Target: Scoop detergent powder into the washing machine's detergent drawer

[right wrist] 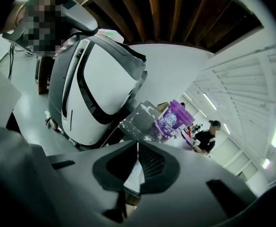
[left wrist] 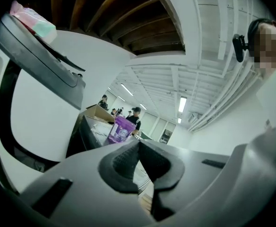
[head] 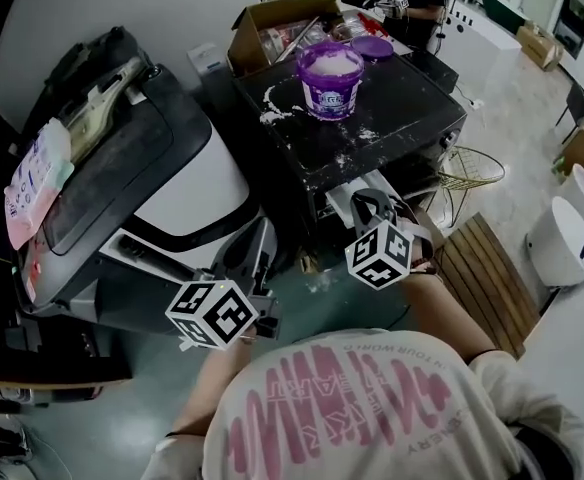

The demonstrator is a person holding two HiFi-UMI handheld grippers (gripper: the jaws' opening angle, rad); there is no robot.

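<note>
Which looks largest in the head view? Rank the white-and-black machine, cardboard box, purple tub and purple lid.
1. white-and-black machine
2. cardboard box, partly hidden and farther back
3. purple tub, not far behind the box in apparent size
4. purple lid

— What is everything standing on?
— A black top (head: 402,133), flat and scuffed. The purple tub (head: 330,80) stands on it, open and white inside.
— And around the tub?
— White powder (head: 273,111) is smeared to the tub's left, with specks in front of it. A purple lid (head: 377,47) lies just behind the tub, to the right. A cardboard box (head: 262,23) sits behind the tub to the left; whether it rests on the top, I cannot tell.
</note>
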